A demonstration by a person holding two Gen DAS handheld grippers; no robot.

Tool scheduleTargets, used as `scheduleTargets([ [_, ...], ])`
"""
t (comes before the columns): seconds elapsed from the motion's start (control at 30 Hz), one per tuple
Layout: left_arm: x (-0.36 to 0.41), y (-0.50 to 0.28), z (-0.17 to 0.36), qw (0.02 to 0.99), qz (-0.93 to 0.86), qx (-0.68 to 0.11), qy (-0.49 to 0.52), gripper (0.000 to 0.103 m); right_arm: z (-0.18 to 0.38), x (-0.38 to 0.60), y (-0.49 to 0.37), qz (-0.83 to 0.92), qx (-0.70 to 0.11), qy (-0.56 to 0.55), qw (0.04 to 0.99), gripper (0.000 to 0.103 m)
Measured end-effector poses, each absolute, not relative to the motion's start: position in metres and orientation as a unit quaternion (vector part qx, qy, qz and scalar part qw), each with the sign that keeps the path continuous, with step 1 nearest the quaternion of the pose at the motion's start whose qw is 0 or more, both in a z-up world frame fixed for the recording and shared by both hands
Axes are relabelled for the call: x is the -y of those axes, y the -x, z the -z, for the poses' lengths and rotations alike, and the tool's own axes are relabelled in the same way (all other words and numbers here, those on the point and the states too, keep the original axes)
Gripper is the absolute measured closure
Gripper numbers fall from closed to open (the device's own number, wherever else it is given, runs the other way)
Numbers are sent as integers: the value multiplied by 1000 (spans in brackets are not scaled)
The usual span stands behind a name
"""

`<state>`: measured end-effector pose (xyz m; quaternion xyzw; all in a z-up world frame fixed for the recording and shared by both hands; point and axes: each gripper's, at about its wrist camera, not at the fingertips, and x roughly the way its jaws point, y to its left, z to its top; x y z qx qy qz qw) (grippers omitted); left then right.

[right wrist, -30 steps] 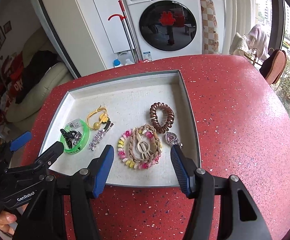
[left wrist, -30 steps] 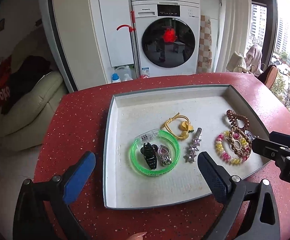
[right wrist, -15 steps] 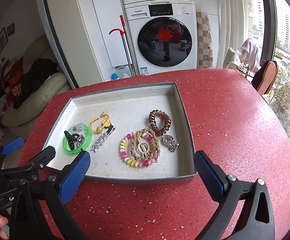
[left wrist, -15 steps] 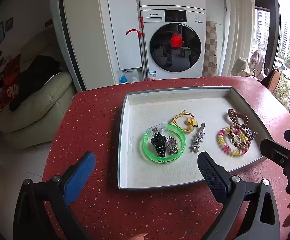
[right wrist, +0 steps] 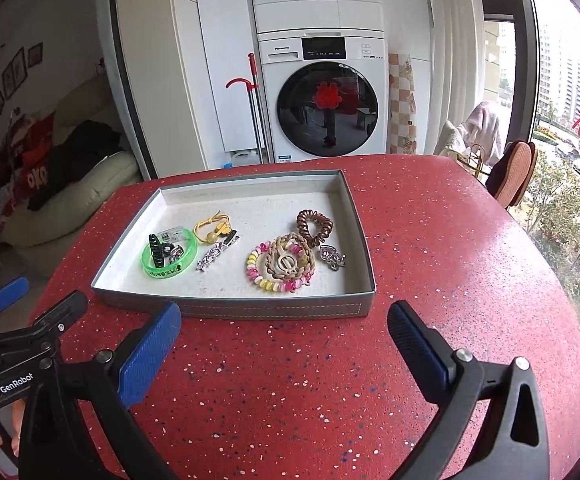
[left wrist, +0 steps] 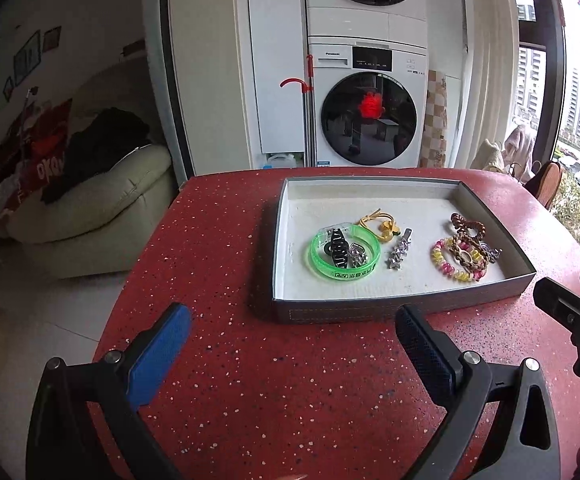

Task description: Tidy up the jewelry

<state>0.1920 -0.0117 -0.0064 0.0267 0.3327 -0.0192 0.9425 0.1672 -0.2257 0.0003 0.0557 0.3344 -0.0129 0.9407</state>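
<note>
A grey tray (left wrist: 401, 312) (right wrist: 230, 308) on the red table holds the jewelry. In it lie a green bangle (left wrist: 321, 266) (right wrist: 170, 270) around a black claw clip (left wrist: 337, 250) (right wrist: 156, 248), a yellow hair tie (left wrist: 381, 226) (right wrist: 210, 230), a silver star clip (left wrist: 397, 254) (right wrist: 214, 256), a pink-yellow beaded bracelet (left wrist: 455, 270) (right wrist: 266, 280) under a beige braided ring (right wrist: 290, 260), a brown spiral tie (left wrist: 467, 226) (right wrist: 315, 224) and a silver heart charm (right wrist: 331, 258). My left gripper (left wrist: 290, 340) and right gripper (right wrist: 284, 336) are both open, empty, and in front of the tray's near wall.
The red speckled table (left wrist: 290, 380) (right wrist: 449, 260) stretches around the tray. A cream sofa (left wrist: 90, 208) stands to the left, a washing machine (right wrist: 321, 100) behind, and a chair (right wrist: 513, 172) by the window at the right. The other gripper shows in each view's edge (left wrist: 569, 312) (right wrist: 30, 344).
Both grippers have drawn back and lifted away from the tray. The right gripper has opened wide. The jewelry has not moved.
</note>
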Motion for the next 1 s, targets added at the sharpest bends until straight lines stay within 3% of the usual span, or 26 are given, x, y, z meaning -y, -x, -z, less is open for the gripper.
scheduleTargets([
  [1.0,19,-139,3,960,7,-275,-46,0,-8,214,-110,72,-264,-22,962,0],
])
